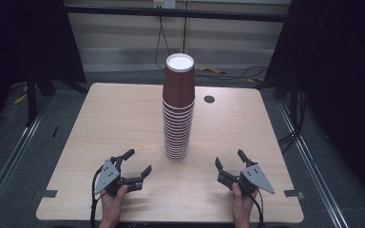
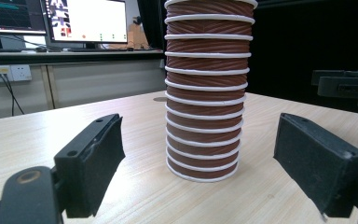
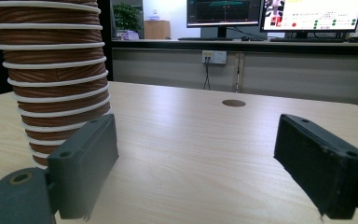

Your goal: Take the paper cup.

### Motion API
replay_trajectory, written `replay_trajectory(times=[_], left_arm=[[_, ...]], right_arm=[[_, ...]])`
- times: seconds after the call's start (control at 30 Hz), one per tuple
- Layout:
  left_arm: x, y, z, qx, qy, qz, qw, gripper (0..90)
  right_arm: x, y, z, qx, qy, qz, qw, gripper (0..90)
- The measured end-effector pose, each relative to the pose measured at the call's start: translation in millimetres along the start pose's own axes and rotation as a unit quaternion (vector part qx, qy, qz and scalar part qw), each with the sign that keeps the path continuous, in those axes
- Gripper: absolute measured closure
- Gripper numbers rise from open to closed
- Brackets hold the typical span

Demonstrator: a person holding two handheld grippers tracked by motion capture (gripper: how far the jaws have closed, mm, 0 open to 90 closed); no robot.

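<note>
A tall stack of brown paper cups (image 1: 177, 109) with white rims stands upside down at the middle of the wooden table (image 1: 114, 118). My left gripper (image 1: 138, 164) rests near the front left, open and empty, jaws pointing toward the stack. My right gripper (image 1: 229, 162) rests near the front right, also open and empty. In the left gripper view the stack (image 2: 206, 93) rises straight ahead between the wide-set jaws, and the other gripper (image 2: 347, 86) shows at the right edge. In the right gripper view the stack (image 3: 56, 79) stands at the left, behind the left jaw.
A small round grommet hole (image 1: 209, 99) sits in the table right of the stack. Dark curtains flank both sides. Cables (image 1: 228, 72) lie on the floor beyond the far edge. Monitors (image 3: 307, 14) stand on a bench behind the table.
</note>
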State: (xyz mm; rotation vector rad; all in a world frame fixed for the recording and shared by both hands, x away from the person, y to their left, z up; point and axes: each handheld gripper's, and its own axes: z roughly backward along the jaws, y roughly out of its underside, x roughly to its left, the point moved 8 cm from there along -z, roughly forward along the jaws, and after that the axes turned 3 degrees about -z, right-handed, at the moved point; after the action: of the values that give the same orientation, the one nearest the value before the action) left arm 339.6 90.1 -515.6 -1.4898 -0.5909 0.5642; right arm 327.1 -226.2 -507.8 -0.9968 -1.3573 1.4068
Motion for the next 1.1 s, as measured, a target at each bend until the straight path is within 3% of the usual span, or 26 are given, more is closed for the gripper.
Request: replay_trajectory(times=[0.5,0.57,0.63,0.8,1.1], left_arm=[[-0.2,0.0,0.0,0.0,0.002,0.0,1.0,15.5],[-0.2,0.0,0.0,0.0,0.002,0.0,1.0,15.5],[-0.1,0.0,0.0,0.0,0.002,0.0,1.0,15.5],[-0.1,-0.2,-0.1,-0.001,0.003,-0.002,1.0,15.6],[-0.4,-0.1,0.0,-0.001,0.004,0.0,1.0,15.6]], right_arm=[[-2.5,0.6,0.5,0.008,0.007,-0.015,0.9998,13.0],[-0.8,1.3,-0.2,0.015,0.004,-0.011,0.9998,13.0],[3.3,1.7,-1.0,0.018,-0.014,-0.013,0.9997,12.9],[8.1,0.3,-2.9,0.033,-0.023,-0.008,0.9992,13.2],[17.0,-12.8,-3.0,0.032,-0.053,-0.009,0.9981,13.6]])
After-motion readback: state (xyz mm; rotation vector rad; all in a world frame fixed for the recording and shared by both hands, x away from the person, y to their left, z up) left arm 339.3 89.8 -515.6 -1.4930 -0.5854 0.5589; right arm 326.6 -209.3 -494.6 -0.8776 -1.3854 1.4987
